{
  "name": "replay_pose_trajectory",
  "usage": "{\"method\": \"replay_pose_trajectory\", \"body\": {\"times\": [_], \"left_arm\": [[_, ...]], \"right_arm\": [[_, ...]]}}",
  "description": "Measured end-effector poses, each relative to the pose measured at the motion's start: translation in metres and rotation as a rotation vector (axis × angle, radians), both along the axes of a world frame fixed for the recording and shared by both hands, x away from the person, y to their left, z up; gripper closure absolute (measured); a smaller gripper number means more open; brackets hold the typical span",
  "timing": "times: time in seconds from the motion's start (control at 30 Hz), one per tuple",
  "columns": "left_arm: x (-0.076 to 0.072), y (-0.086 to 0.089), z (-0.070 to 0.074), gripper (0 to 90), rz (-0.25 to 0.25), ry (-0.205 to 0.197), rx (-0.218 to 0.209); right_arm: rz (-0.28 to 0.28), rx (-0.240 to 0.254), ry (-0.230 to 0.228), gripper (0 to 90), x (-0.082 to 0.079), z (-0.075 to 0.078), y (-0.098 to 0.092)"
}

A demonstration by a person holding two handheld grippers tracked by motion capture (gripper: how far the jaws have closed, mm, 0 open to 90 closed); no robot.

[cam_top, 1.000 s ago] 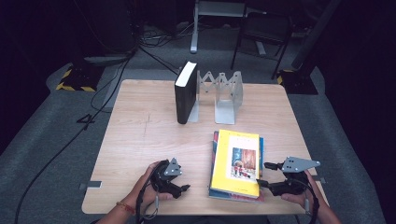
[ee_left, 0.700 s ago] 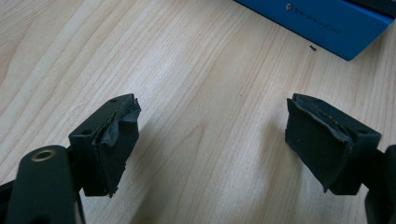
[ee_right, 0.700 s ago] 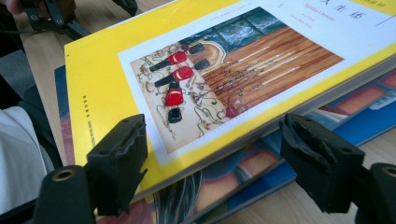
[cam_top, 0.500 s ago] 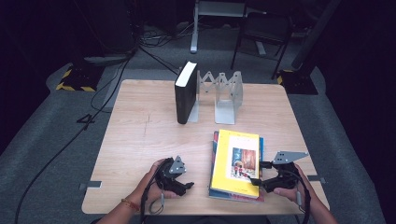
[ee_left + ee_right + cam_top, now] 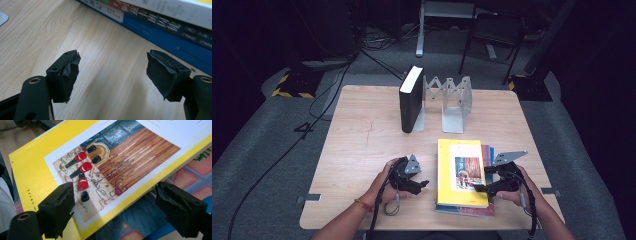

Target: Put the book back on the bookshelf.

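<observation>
A yellow book [image 5: 460, 170] with a picture on its cover lies on top of a small stack of books [image 5: 488, 154] near the table's front edge. My left gripper [image 5: 424, 184] is low over the wood just left of the stack and points at the spines; in the left gripper view [image 5: 113, 62] its jaws are open with bare table between them, and they have just been closing. My right gripper [image 5: 479, 183] is at the stack's right side; its jaws [image 5: 115, 195] hang open over the yellow book's [image 5: 35, 167] cover and edge, and they have just been opening.
A black book [image 5: 410, 100] stands upright at the back of the wooden table [image 5: 362, 140], against a folding metal book rack [image 5: 455, 102]. Cables and chair legs lie on the dark floor beyond the table.
Both hands have moved inward towards the stack: the left gripper to the right, the right gripper to the left and over the yellow book's edge.
</observation>
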State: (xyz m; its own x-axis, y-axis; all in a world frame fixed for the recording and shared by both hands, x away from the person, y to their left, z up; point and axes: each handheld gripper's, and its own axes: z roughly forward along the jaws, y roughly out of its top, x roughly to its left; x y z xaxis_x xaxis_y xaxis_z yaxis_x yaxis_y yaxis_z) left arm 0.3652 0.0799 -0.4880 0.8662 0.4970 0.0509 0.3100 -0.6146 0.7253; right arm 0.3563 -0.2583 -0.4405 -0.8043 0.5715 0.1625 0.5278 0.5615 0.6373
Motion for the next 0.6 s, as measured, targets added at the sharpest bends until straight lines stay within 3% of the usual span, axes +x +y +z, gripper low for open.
{"method": "replay_pose_trajectory", "body": {"times": [0.07,0.1,0.3,0.33,0.4,0.6], "left_arm": [[0.005,-0.003,-0.001,26.4,0.008,-0.003,0.009],[0.008,-0.004,0.0,26.4,0.011,0.001,-0.009],[0.019,-0.011,0.004,27.7,0.025,-0.008,-0.026],[0.022,-0.014,0.005,28.0,0.031,-0.005,-0.043],[0.024,-0.015,0.005,28.4,0.034,-0.006,-0.041],[0.027,-0.023,0.004,28.8,0.029,-0.03,-0.004]], "right_arm": [[0.009,-0.013,0.014,15.2,0.004,0.001,0.001],[0.016,-0.012,0.028,15.3,0.006,0.001,0.001],[0.031,-0.002,0.016,14.9,0.012,-0.001,0.004],[0.038,0.005,-0.01,16.2,0.01,-0.001,0.004],[0.04,0.012,-0.013,16.6,0.01,-0.002,0.004],[0.054,0.017,-0.092,27.6,0.006,0.001,0.005]]}}
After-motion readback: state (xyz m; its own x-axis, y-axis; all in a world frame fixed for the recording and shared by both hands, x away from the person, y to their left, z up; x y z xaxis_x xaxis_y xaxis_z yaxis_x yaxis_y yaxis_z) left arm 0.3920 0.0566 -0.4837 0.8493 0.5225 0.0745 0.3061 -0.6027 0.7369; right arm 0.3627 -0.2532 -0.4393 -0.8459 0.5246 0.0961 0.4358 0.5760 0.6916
